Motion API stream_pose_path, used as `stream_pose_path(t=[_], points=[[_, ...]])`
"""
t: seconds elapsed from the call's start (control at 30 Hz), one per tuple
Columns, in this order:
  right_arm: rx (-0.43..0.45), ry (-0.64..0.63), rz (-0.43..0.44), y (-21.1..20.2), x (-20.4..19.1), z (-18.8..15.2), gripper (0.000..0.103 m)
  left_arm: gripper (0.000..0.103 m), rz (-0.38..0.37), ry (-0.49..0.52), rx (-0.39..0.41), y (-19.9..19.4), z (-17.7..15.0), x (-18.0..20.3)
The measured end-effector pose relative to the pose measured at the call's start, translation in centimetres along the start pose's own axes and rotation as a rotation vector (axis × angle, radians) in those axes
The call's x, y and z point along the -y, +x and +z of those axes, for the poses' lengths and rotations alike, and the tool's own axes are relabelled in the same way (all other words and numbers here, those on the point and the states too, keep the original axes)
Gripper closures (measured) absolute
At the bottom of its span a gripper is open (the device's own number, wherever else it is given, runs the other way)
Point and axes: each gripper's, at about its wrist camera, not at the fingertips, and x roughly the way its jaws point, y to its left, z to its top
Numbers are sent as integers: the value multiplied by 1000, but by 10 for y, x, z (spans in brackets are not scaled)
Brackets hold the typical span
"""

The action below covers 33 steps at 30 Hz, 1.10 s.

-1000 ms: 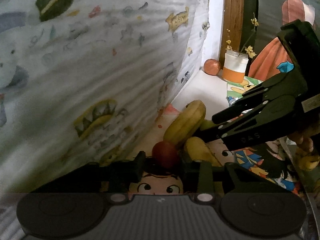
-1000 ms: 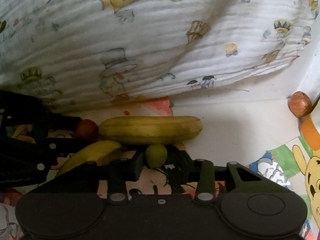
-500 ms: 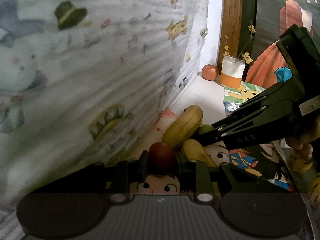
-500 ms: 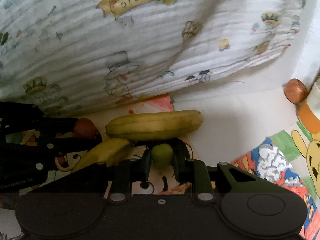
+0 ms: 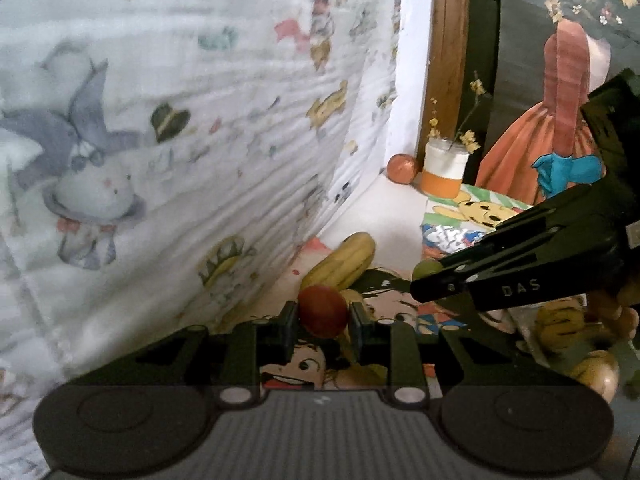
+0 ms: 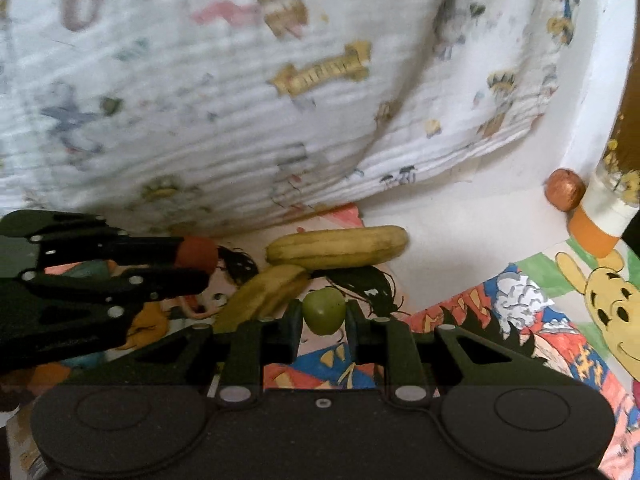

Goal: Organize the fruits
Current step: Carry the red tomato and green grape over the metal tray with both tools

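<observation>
My left gripper [image 5: 323,316] is shut on a small red round fruit [image 5: 322,310], held just above the cartoon-printed mat. In the right wrist view that gripper [image 6: 192,264] comes in from the left with the red fruit [image 6: 197,254] at its tip. My right gripper [image 6: 323,314] is shut on a small green round fruit [image 6: 323,310]; from the left wrist view it [image 5: 430,280] enters from the right, the green fruit [image 5: 426,269] peeking at its tip. Two yellow bananas lie on the mat beyond both: a long one [image 6: 337,246] and a shorter one [image 6: 266,293].
A big white printed pillow [image 6: 240,100] bulges along the back. A brown round fruit [image 6: 564,195] sits in the far corner beside a white and orange cup [image 6: 600,220] with dried flowers. A framed picture [image 5: 560,120] stands behind. The cartoon mat [image 6: 540,320] covers the white surface.
Both grippers have lifted and drawn back from the bananas, each carrying its fruit off the mat. The right gripper moved farther, to the right.
</observation>
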Motion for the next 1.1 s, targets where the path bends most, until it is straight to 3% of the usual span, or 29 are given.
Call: stream_pose_path(t=[0.47,0.87,1.1], points=[[93,38,-55,-82,-13,-47,79,73,-39,1,56,-57,-5,33],[185,126,-166,-150,-20,-99,78,73,-104,-28,95,-96,-17,74],[238,155,-260,-184,-30,-143,78,73,-166,-59,73,-107,-35,97]])
